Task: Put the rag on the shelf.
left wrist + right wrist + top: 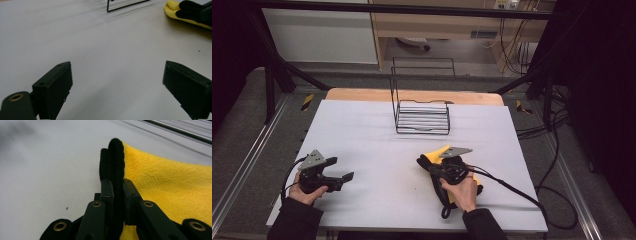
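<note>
Grey carpeted floor (242, 125) around a table (362, 125) topped white, with a strip of bare wood along its far edge. Black frame bars (272, 70) crossing overhead and slanting down at both far corners. Pale wooden shelving (437, 25) beyond, against a white wall panel (319, 35). Black cables (557, 150) trailing over the floor past the right edge. Dark curtains closing in both sides.

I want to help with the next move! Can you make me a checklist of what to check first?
1. Right gripper pinching the black edge of the yellow cloth: ok.
2. Left gripper open, nothing between its jaws: ok.
3. Wire rack standing apart from both grippers: ok.
4. Table bare between the grippers: ok.
5. How firm the pinch is: cannot tell.
</note>
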Demonstrator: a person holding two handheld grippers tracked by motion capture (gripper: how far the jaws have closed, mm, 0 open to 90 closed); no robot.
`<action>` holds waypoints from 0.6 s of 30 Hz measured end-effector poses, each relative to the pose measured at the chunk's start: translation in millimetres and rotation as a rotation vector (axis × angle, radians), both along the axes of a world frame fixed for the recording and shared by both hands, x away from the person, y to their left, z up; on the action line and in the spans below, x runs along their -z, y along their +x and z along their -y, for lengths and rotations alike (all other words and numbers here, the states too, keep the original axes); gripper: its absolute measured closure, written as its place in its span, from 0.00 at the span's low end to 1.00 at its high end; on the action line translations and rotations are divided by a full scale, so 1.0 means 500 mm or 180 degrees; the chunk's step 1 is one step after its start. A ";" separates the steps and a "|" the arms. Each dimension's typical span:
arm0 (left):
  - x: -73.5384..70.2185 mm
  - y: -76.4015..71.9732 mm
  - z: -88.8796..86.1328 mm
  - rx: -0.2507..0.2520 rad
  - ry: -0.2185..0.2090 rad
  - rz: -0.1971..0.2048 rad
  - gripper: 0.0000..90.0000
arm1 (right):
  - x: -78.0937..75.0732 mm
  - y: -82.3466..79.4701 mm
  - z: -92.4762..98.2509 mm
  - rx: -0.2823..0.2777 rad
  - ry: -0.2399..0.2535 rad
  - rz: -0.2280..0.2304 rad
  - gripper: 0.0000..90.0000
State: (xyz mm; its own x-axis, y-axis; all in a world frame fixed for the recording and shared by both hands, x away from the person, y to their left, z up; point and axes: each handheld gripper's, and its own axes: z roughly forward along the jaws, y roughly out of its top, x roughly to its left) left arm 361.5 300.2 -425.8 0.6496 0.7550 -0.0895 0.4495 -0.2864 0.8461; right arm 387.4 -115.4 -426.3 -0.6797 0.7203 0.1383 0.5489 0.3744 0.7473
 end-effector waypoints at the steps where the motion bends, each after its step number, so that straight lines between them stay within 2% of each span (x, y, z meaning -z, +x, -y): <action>1: 0.000 0.000 0.000 0.0000 -0.0001 0.0000 0.10 | 0.001 0.002 -0.010 -0.0002 0.0000 -0.0020 0.91; 7: 0.000 0.001 -0.001 0.0001 0.0002 -0.0004 0.10 | 0.000 0.011 -0.058 -0.0048 0.0092 -0.0068 0.90; 11: 0.000 0.001 0.000 0.0006 0.0003 -0.0001 0.10 | 0.005 0.014 -0.082 -0.0088 0.0089 -0.0088 0.90; 12: 0.000 0.001 0.000 0.0006 0.0004 -0.0003 0.10 | 0.015 0.016 -0.098 -0.0127 0.0036 -0.0088 0.90; 18: 0.001 0.001 0.000 0.0005 -0.0001 -0.0005 0.10 | 0.038 0.018 -0.111 -0.0215 -0.0002 -0.0104 0.84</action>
State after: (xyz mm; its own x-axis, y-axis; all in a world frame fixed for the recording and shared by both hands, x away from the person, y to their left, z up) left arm 361.9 300.2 -426.1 0.6506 0.7540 -0.0906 0.4503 -0.2869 0.8455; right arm 396.5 -60.0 -445.4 -0.7220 0.6730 0.1608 0.5464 0.4120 0.7291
